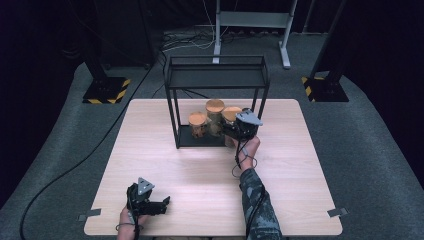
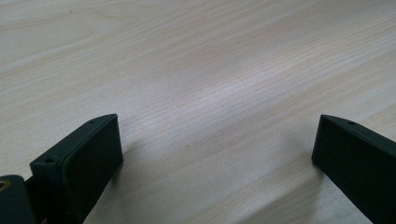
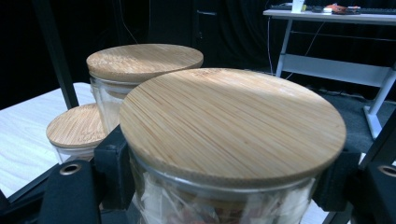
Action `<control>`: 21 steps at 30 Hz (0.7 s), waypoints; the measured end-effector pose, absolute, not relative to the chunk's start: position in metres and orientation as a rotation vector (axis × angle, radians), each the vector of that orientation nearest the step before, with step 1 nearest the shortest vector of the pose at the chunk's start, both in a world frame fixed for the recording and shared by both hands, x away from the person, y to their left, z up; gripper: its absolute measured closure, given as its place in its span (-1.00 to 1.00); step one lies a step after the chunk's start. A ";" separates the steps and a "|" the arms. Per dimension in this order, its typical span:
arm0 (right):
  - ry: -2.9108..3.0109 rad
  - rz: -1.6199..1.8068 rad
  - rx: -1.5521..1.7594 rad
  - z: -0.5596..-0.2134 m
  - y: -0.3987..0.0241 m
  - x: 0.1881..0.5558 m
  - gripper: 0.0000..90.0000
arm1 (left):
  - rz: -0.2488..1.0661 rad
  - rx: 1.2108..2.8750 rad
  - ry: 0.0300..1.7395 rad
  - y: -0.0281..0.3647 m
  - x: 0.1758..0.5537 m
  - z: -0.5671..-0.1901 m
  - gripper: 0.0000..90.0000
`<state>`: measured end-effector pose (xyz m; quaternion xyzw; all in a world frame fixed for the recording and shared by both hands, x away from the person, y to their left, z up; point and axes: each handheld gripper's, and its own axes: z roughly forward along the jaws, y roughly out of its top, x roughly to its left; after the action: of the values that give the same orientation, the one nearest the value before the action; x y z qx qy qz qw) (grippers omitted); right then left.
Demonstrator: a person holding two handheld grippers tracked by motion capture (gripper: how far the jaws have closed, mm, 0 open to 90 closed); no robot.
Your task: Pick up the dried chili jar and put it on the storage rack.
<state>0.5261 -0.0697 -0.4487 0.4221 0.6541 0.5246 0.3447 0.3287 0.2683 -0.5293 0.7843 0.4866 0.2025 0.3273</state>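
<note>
lab: black curtains (image 1: 45, 30), hazard-taped stand bases (image 1: 106, 91), floor cables (image 1: 187, 42).

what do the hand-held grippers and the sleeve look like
Both hand-held grippers, left and right, are black with broad flat jaws. Each carries a grey three-cornered plate on top and trails a black cable. The right forearm wears a camouflage sleeve.

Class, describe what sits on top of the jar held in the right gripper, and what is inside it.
A round bamboo lid caps the jar. Pale, crumpled contents show through the glass; the lid hides the rest.
</note>
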 end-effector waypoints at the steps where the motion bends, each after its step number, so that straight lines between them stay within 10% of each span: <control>1: 1.698 1.365 1.093 -0.449 -0.070 0.527 -0.46 | 0.530 2.054 1.274 0.268 0.329 -0.529 -0.98; 21: 1.678 1.387 1.066 -0.454 -0.071 0.538 -0.46 | 0.530 2.055 1.273 0.268 0.329 -0.529 -0.98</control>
<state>0.5385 -0.0712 -0.4535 0.4119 0.6481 0.5358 0.3511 0.3286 0.2683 -0.5293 0.7845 0.4862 0.2025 0.3273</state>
